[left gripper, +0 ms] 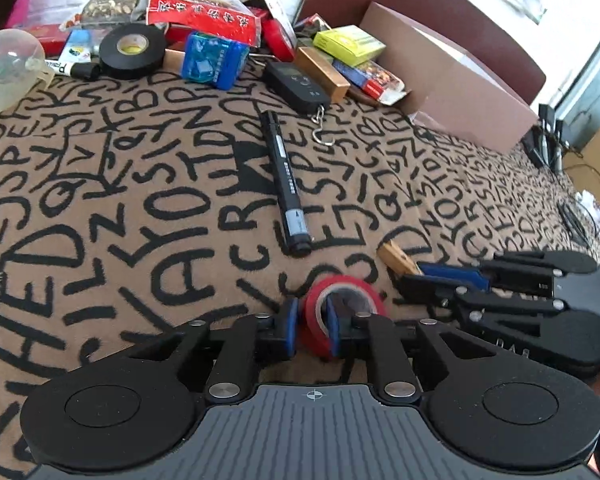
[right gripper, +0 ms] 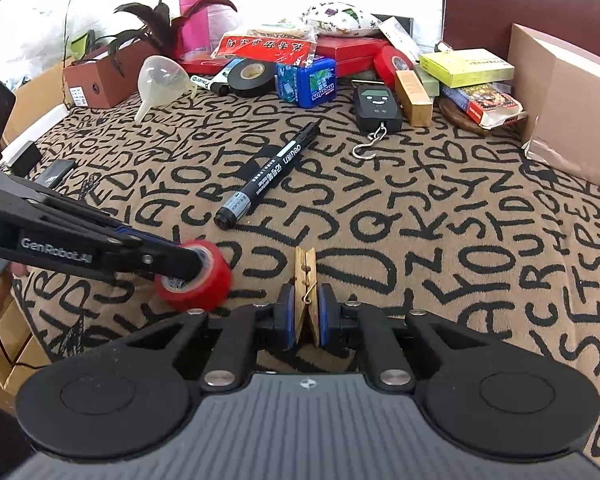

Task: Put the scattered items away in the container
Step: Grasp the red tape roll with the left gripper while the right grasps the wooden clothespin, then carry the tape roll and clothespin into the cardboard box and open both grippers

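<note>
Both grippers loaded, near the black marker [right gripper: 267,176].
Left gripper [left gripper: 311,326] clamps red tape roll [left gripper: 342,312] wall; right gripper [right gripper: 306,316] pinches wooden clothespin [right gripper: 306,284] lengthwise.

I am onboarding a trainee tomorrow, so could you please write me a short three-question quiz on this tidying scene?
1. True or false: the left tool is shut on the red tape roll.
2. What does the right tool hold? A) the black marker B) the wooden clothespin C) the funnel
3. Fill in: the black marker lies on the patterned cloth, in neither ____.

Key
1. True: one finger is inside the roll's hole, the other outside its wall.
2. B: the wooden clothespin sits clamped between both pads.
3. tool.
</note>
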`<state>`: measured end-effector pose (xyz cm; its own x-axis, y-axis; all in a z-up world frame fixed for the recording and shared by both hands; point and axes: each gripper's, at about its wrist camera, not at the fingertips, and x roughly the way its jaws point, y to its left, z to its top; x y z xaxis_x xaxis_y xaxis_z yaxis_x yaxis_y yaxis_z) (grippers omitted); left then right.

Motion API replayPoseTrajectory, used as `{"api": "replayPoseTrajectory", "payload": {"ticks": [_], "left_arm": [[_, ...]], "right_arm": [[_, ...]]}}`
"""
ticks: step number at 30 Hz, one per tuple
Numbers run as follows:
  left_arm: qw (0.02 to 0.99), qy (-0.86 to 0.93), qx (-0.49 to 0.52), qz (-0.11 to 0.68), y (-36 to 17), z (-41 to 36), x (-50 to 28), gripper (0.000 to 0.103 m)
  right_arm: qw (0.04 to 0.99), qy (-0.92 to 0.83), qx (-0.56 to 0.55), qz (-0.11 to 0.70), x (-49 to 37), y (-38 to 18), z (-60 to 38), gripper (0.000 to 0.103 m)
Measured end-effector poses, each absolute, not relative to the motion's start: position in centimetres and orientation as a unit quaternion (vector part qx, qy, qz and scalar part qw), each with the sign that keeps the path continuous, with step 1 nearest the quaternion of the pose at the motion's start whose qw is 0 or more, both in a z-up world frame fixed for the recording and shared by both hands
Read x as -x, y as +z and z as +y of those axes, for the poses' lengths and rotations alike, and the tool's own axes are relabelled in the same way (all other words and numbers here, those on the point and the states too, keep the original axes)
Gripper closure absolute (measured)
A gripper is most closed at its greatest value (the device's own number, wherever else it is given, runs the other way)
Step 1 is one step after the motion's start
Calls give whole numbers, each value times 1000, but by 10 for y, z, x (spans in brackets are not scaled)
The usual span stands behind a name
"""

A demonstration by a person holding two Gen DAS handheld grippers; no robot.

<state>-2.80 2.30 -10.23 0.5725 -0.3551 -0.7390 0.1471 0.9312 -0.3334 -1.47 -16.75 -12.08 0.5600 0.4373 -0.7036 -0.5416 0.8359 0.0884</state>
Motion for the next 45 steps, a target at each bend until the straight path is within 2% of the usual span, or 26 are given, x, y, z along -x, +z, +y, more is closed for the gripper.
{"api": "replayPoseTrajectory", "payload": {"ticks": [12,13,14,19,24,35,45], "left_arm": [[885,-155,30,438,-102,2,25,71],[885,-155,24,438,-102,1,25,74],[886,-152,17,439,-101,0,24,89],[883,-157,16,443,-94,-4,21,95],[891,-171,20,421,-75,-17,8,95],[915,-238,14,326,23,-96,-78,95],[921,-227,25,316,68,-164,-200,95]], "right_arm": [[882,276,74,374,14,-125,-166,88],[882,276,72,374,14,-125,-166,88],[882,276,69,375,14,-125,-166,88],[882,278,51,377,12,-122,-170,89],[889,279,21,362,6,-107,-186,89],[941,214,-15,263,-50,-30,-263,89],[966,132,-17,220,-151,35,-332,89]]}}
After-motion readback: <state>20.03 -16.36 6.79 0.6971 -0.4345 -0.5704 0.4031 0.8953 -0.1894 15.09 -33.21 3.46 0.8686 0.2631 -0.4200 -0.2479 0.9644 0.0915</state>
